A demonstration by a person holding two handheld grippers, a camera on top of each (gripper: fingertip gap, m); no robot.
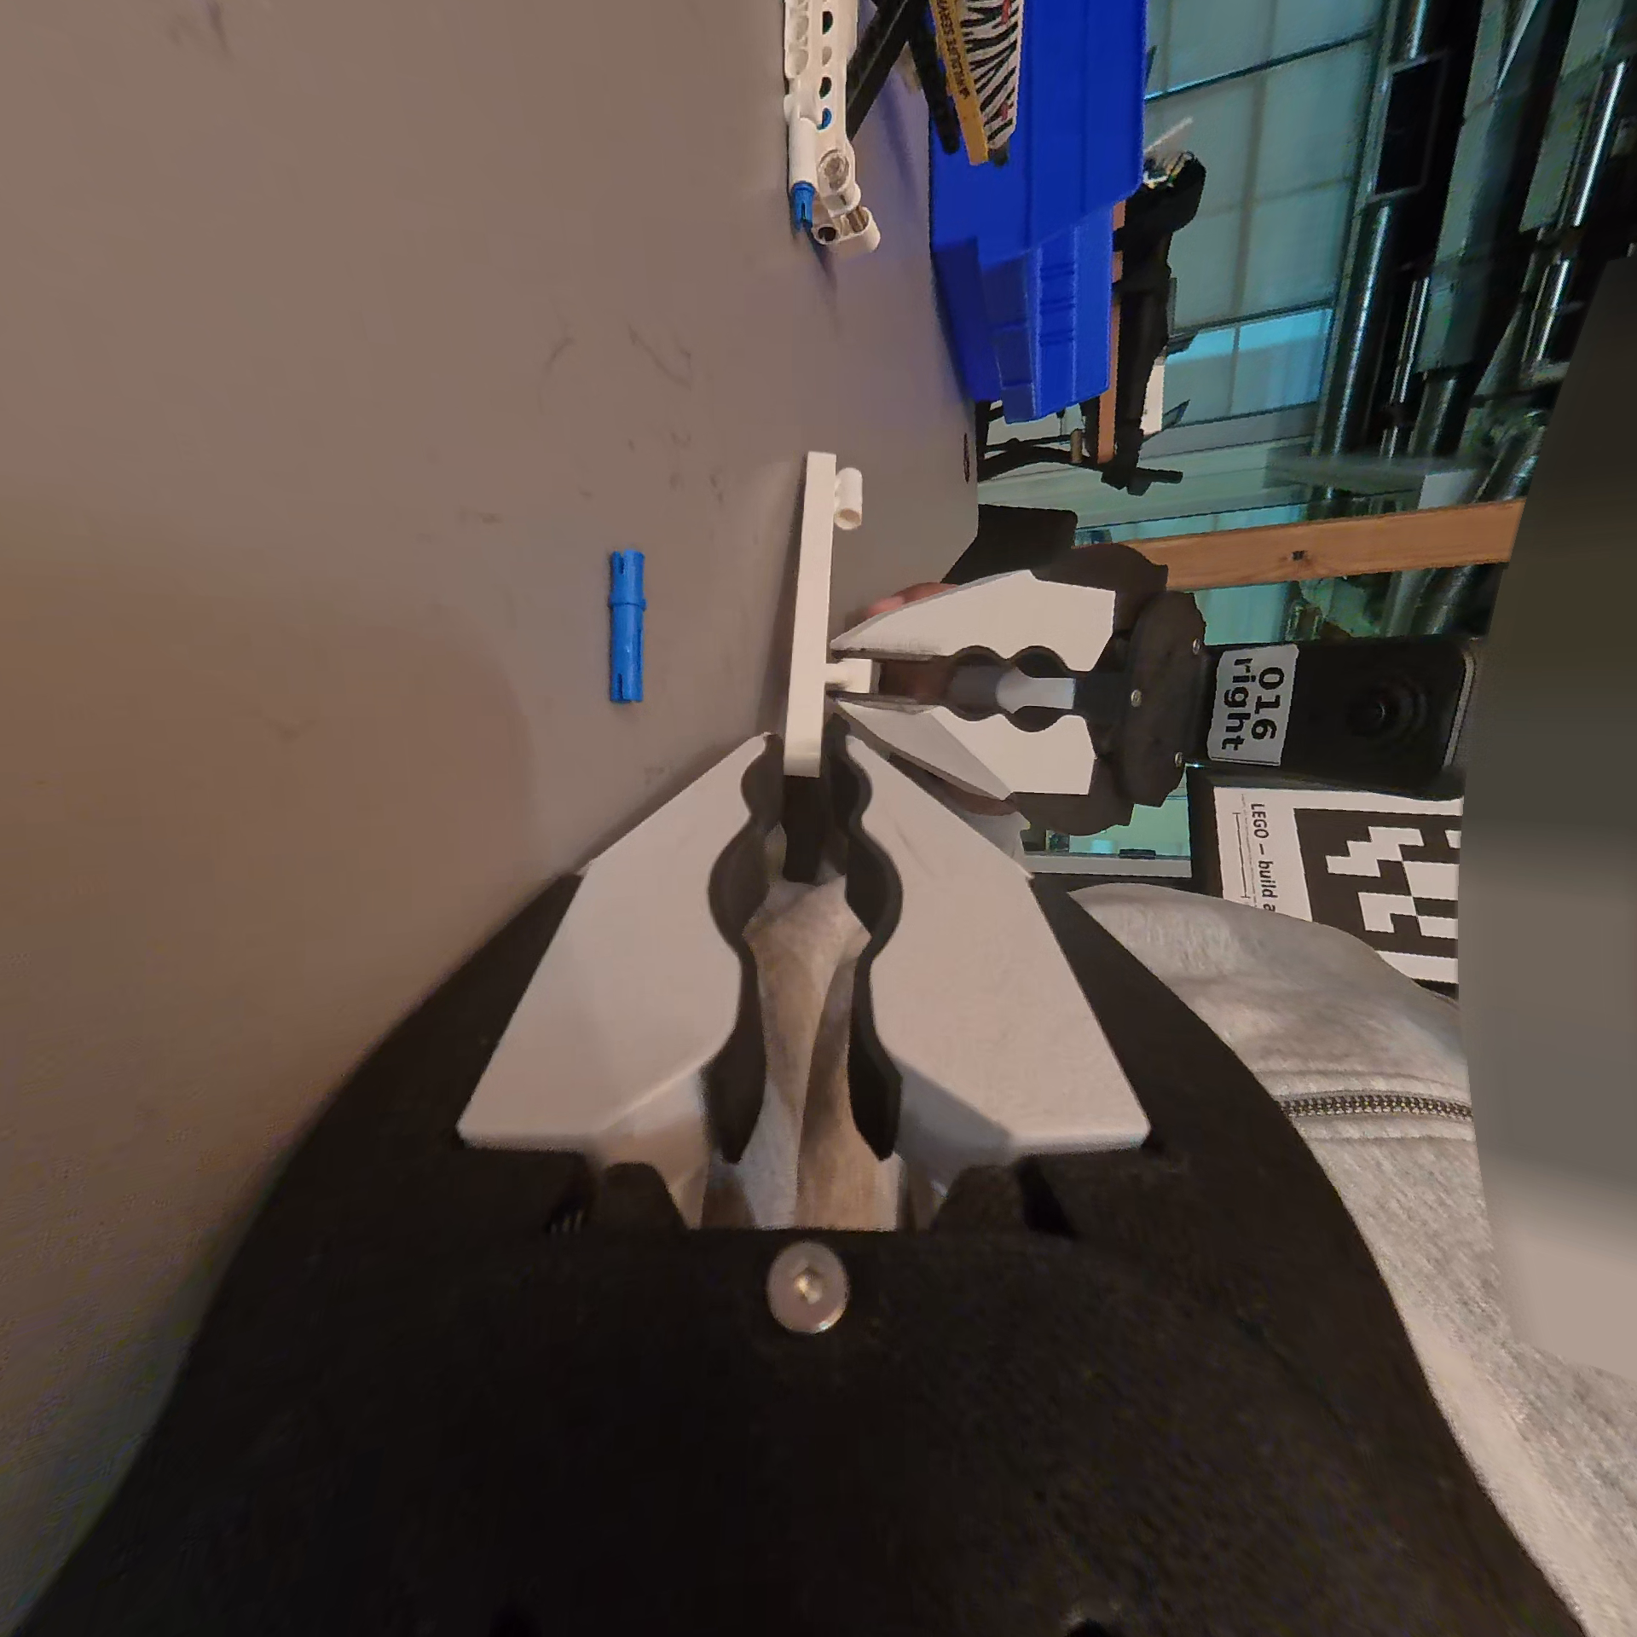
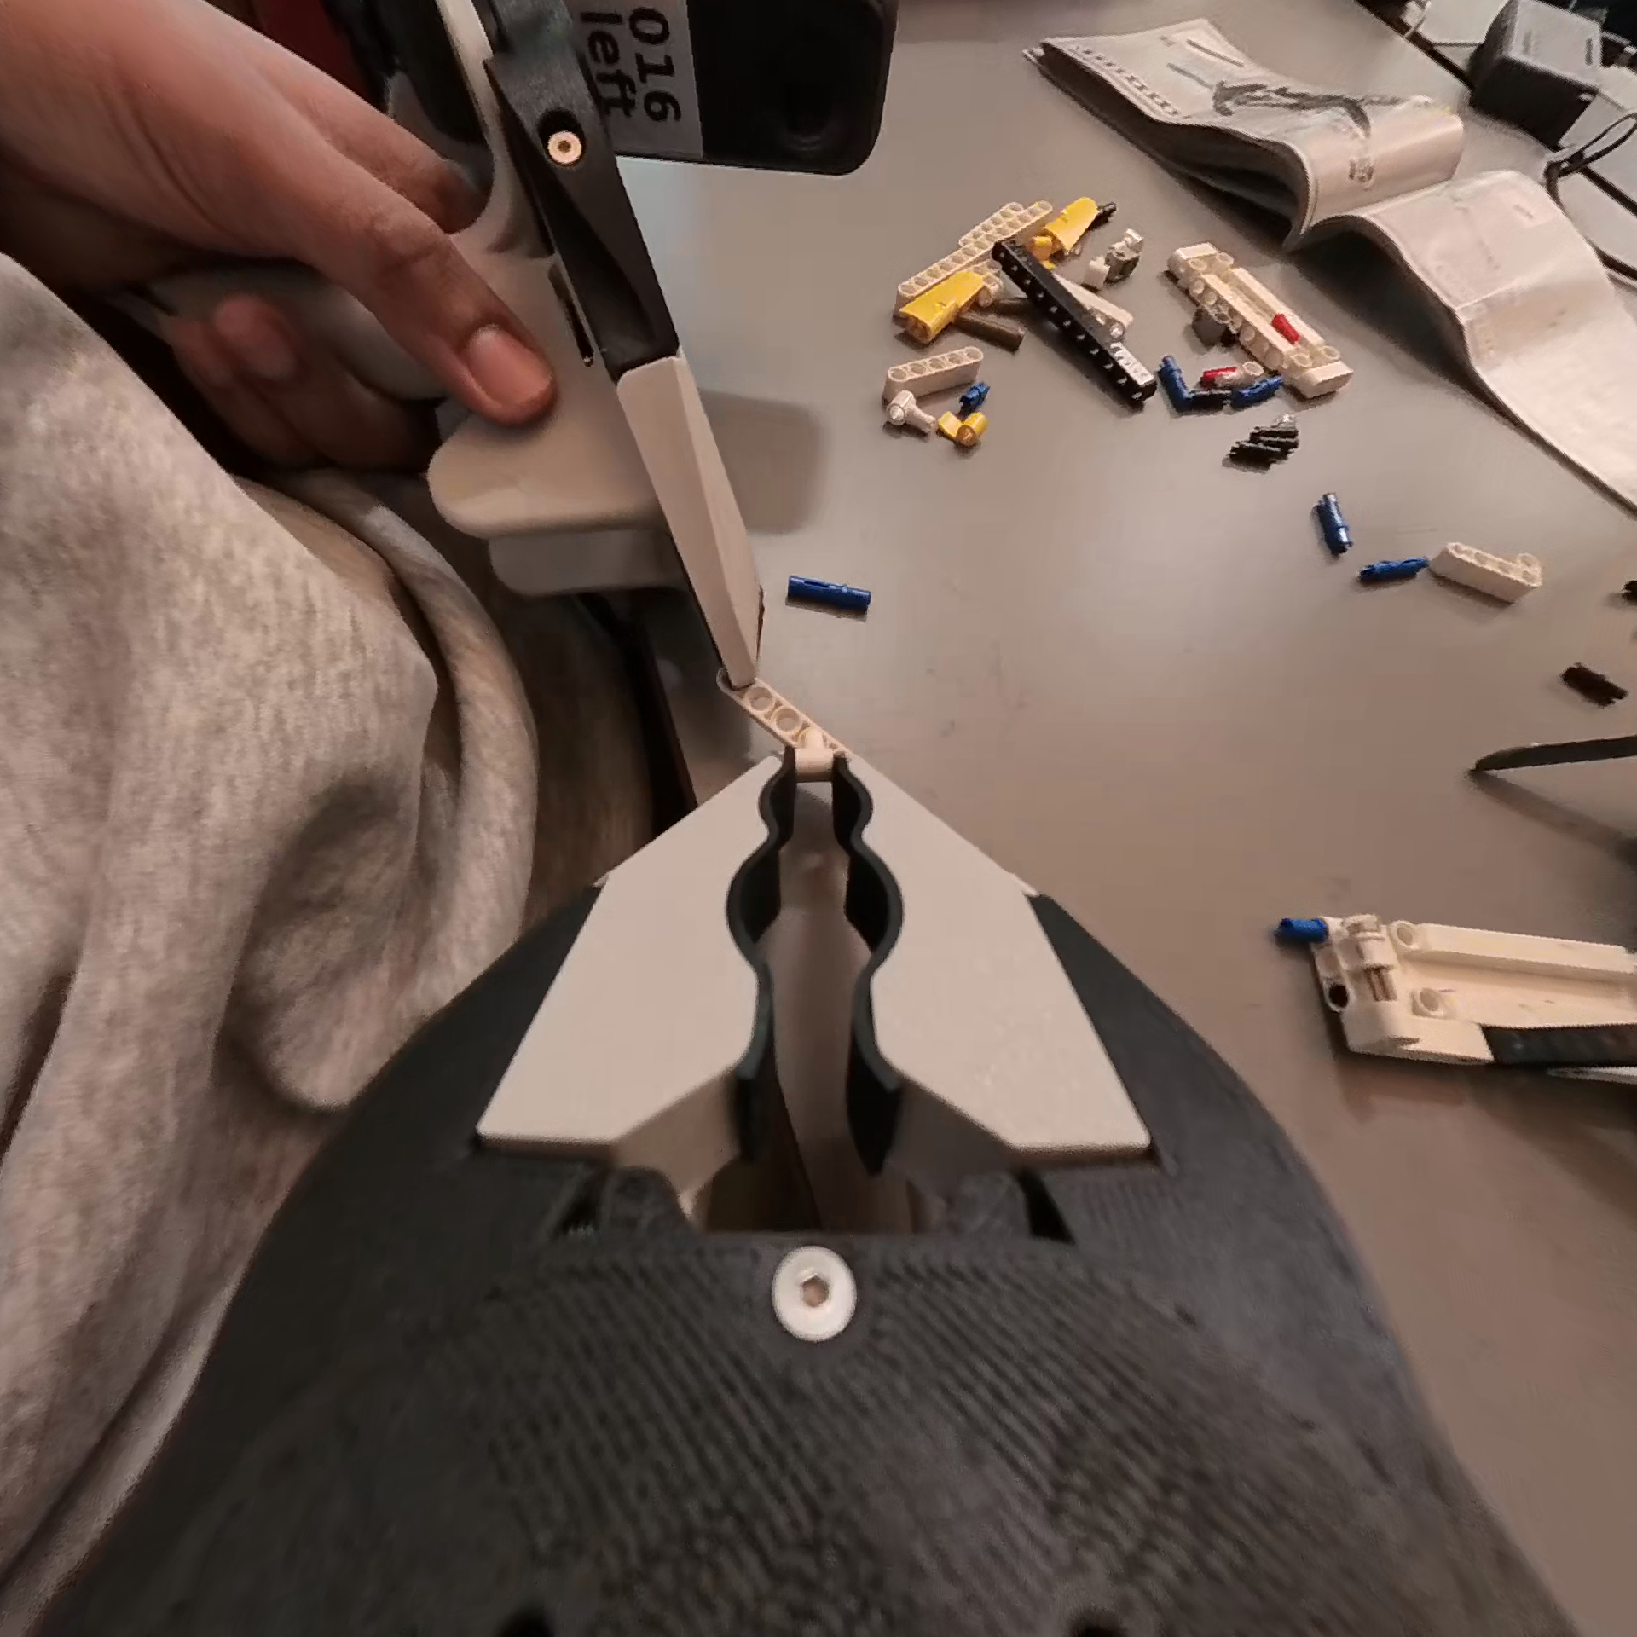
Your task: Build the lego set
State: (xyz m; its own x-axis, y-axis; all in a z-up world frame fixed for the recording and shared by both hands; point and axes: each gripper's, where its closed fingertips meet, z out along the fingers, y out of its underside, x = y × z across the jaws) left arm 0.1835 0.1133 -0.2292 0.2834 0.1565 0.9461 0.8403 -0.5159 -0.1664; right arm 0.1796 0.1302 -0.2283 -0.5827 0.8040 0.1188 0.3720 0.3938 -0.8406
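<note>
My left gripper point(image 1: 808, 753) is shut on one end of a long white beam point(image 1: 815, 611) and holds it just above the grey table. My right gripper point(image 1: 846, 682) meets the beam from the side and is shut on a small white connector peg point(image 1: 855, 675) that sits on the beam near its middle. A second white peg point(image 1: 849, 498) sticks out near the beam's far end. In the right wrist view the right gripper point(image 2: 810, 771) pinches the peg point(image 2: 813, 762) against the beam point(image 2: 779, 713), and the left gripper point(image 2: 740, 664) grips the beam's other end.
A blue pin point(image 1: 626, 626) lies on the table beside the beam; it also shows in the right wrist view point(image 2: 828, 592). Several loose pieces point(image 2: 1063, 292), an open instruction booklet point(image 2: 1329, 177) and a white part-built assembly point(image 2: 1462, 992) lie to the right. A blue bin point(image 1: 1036, 204) stands farther back. A hand point(image 2: 354, 266) holds the left gripper. The grippers are tip to tip, or close to it. About 5 cm separates my left fingertips from the blue pin point(image 1: 626, 626).
</note>
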